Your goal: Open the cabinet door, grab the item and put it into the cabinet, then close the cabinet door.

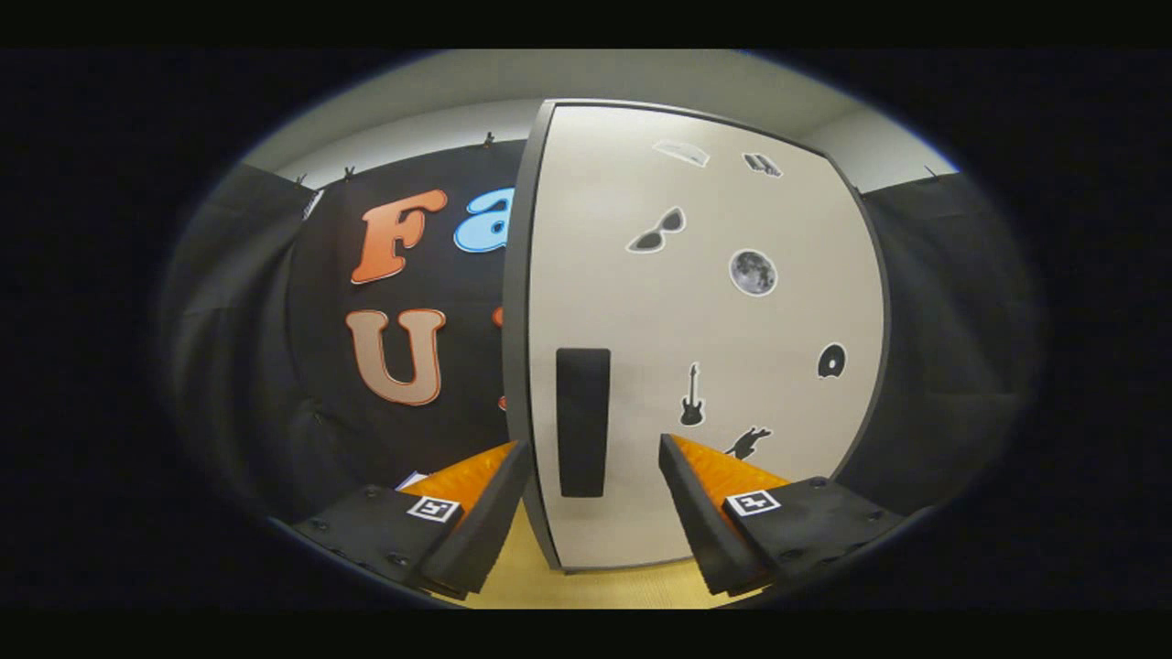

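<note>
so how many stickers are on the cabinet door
7 on the cabinet door: two near its top, sunglasses and a moon below them, a disc by the right edge, a guitar and a dark shape low down, partly behind the open gripper, whose fingers flank the handle.

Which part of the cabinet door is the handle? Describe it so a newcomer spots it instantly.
Start at the pale cabinet door standing on the yellowish surface. Near its left edge, low down, sits the handle, between the open gripper fingers. It is a plain dark upright bar, much larger than the small stickers scattered to its right.
</note>
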